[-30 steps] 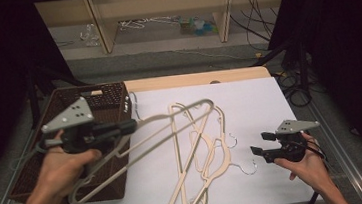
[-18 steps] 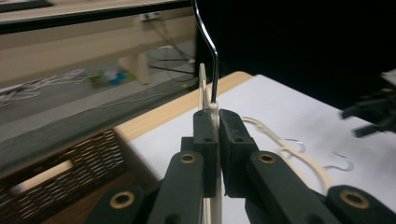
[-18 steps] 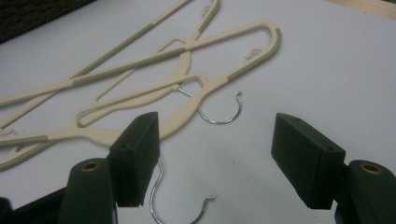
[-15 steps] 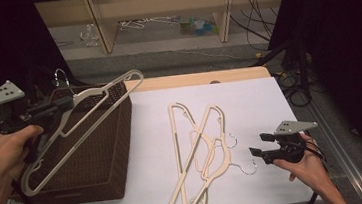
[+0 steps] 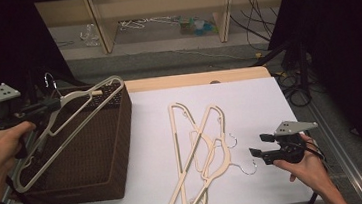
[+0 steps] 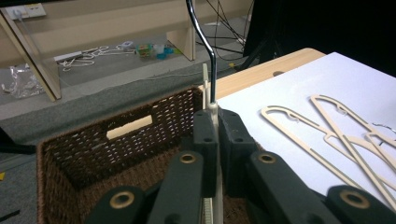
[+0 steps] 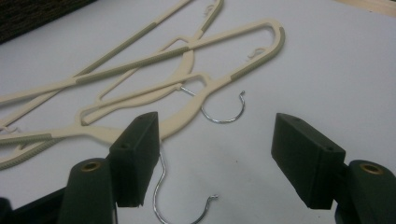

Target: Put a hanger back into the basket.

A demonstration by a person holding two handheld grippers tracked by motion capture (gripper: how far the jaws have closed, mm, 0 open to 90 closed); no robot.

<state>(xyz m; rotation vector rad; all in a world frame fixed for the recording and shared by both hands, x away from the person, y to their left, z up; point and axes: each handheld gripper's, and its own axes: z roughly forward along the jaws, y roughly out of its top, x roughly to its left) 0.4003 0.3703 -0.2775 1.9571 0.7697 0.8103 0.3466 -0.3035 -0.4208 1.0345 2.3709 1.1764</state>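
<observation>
Hanger held above wicker basket by left gripper.

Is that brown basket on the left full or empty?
Empty as far as shown: the left gripper view shows bare weave inside the basket. The held hanger hangs above it, not yet inside.

I see a cream hanger with a silver wire hook pinched in my left gripper, whose jaws are matte black with brass-coloured rivets. The wicker basket on the left is dark brown, woven in an open lattice. The two hangers on the white table cover are cream with duller ribbed strips. My right gripper is black, its top plate grey.
</observation>
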